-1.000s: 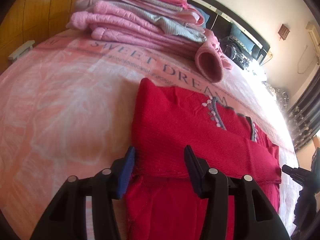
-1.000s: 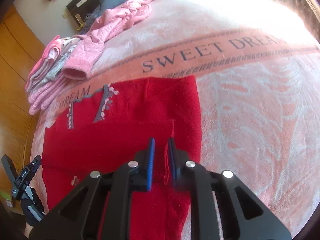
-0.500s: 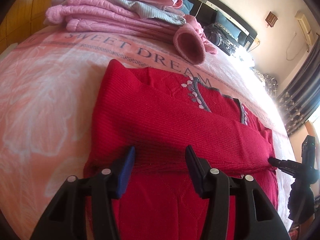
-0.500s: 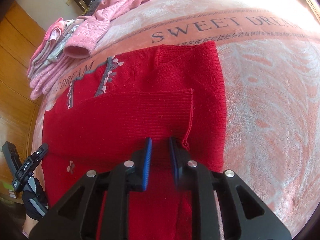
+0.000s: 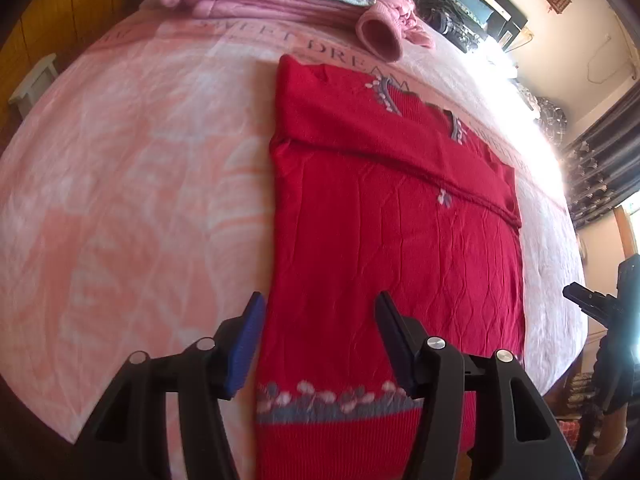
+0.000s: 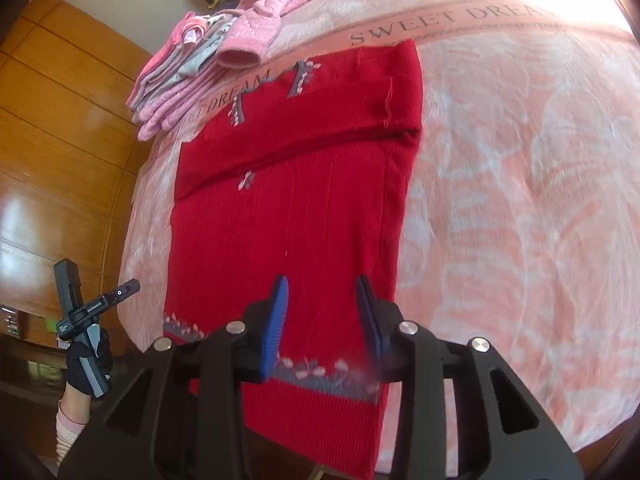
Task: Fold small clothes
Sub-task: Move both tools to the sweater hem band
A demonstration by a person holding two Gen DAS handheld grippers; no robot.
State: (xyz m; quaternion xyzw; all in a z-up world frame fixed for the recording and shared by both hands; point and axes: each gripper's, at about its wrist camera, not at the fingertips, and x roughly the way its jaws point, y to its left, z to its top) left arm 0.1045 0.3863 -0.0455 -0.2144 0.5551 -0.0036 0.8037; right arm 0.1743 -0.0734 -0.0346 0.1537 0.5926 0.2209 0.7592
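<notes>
sleeves released and laid across red sweater on bed | left gripper and right gripper now drawn back to hem, both apart and empty | hem-to-collar fold judged next

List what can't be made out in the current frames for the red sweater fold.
- Red sweater hem: left wrist view, hidden behind the left gripper and cut off by the bottom edge.
- Hem band near the right gripper: right wrist view, motion-blurred.
- Folded-in sleeves: both views, tucked under the body, ends unseen.
- Pink clothes pile: item count unclear, layers overlap.
- Blanket lettering: partly covered by the sweater.
</notes>
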